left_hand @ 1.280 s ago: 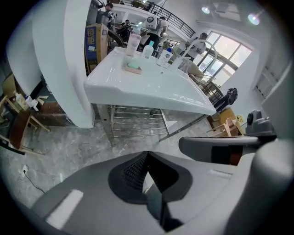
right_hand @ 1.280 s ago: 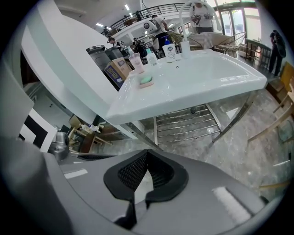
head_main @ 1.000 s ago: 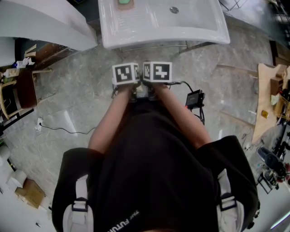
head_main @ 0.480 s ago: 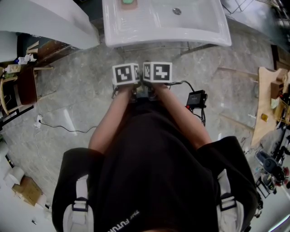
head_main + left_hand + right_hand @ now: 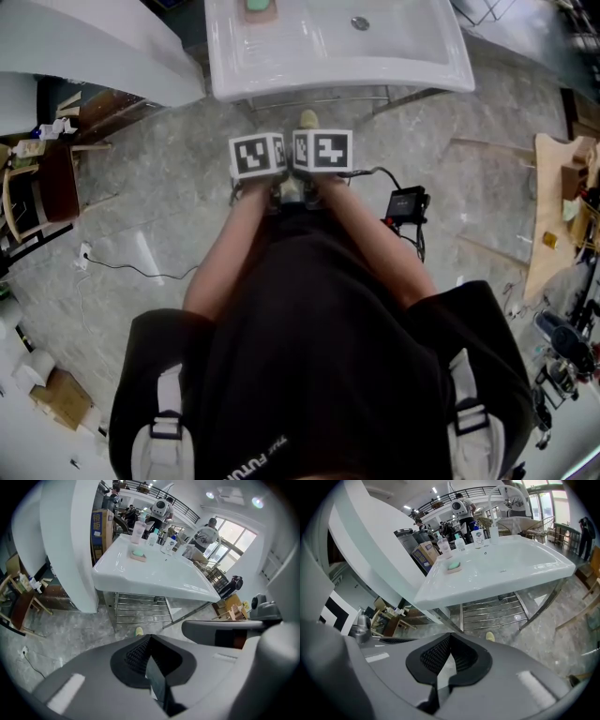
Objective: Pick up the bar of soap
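1 soap bar (image 5: 453,565) on 1 sink (image 5: 543,576); L tool (image 5: 149,637), R tool (image 5: 450,636) closed.

**Gloss above, matt below**

A white sink (image 5: 337,80) shows a hard, glossy, smooth glaze that throws back the ceiling lights. The pale green bar of soap (image 5: 453,565) on it looks smooth and duller than the glaze. Underneath, a rack (image 5: 497,611) of thin metal bars has a bright, polished finish. The grey veined floor (image 5: 159,187) looks like polished stone and carries soft reflections. The left gripper (image 5: 149,638) and right gripper (image 5: 449,637) have shells of matt grey plastic, with black pads (image 5: 436,654) roughened by a fine dimpled grain. The person's black shirt (image 5: 328,356) is matt cloth. Pale bare wood boards (image 5: 548,206) stand at the right and a brown cardboard carton (image 5: 61,398) at the lower left.
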A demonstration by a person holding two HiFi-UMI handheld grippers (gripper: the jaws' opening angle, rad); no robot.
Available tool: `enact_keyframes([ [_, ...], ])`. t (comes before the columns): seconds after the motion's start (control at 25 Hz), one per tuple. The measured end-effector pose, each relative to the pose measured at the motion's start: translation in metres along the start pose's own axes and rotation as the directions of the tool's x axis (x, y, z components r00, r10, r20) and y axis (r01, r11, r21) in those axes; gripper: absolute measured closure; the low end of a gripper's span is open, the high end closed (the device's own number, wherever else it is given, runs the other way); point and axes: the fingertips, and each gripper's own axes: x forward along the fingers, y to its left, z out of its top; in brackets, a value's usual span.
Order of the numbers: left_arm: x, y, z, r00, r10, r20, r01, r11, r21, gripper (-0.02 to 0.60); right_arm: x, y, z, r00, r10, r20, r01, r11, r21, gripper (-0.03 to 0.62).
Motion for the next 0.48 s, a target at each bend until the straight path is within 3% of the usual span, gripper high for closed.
enact_keyframes([
  [0.48, 0.009, -0.003, 0.039, 0.999, 0.026, 0.032, -0.027, 0.999, 0.02, 0.584, 0.007, -0.01, 0.036, 1.0, 0.013, 0.022, -0.013, 1.0, 0.005, 0.58],
])
